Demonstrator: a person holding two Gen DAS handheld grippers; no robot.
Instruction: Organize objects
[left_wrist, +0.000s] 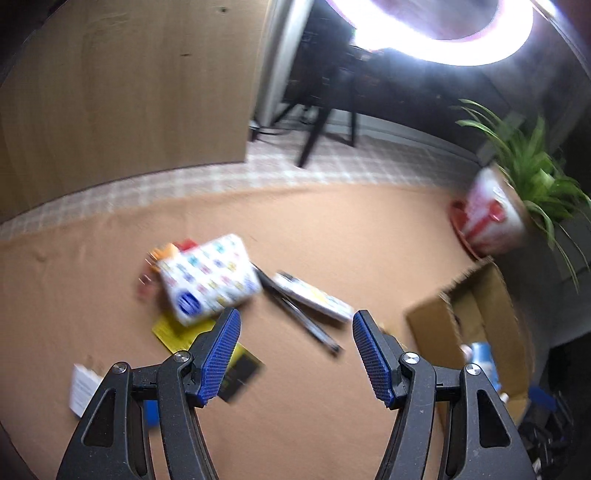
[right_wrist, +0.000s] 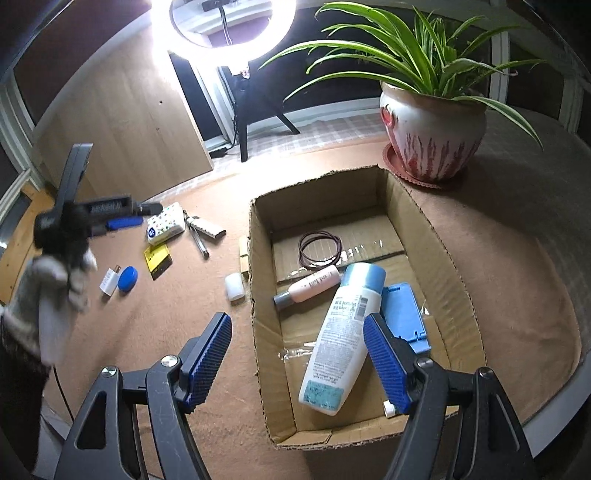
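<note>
One cardboard box (right_wrist: 436, 236), two bottles (right_wrist: 340, 336) inside, one pen (right_wrist: 197, 240)

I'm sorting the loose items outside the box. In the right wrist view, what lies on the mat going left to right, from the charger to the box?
White charger → blue round lid → yellow-black card → pen → white cap → cardboard box.

Box (right_wrist: 436, 236): two bottles (right_wrist: 343, 332), one blue stand (right_wrist: 404, 314). Outside: one tissue pack (right_wrist: 165, 223), two pens (right_wrist: 197, 240).

ring light (right_wrist: 232, 29), wooden panel (left_wrist: 129, 92), checked floor (left_wrist: 332, 162)
</note>
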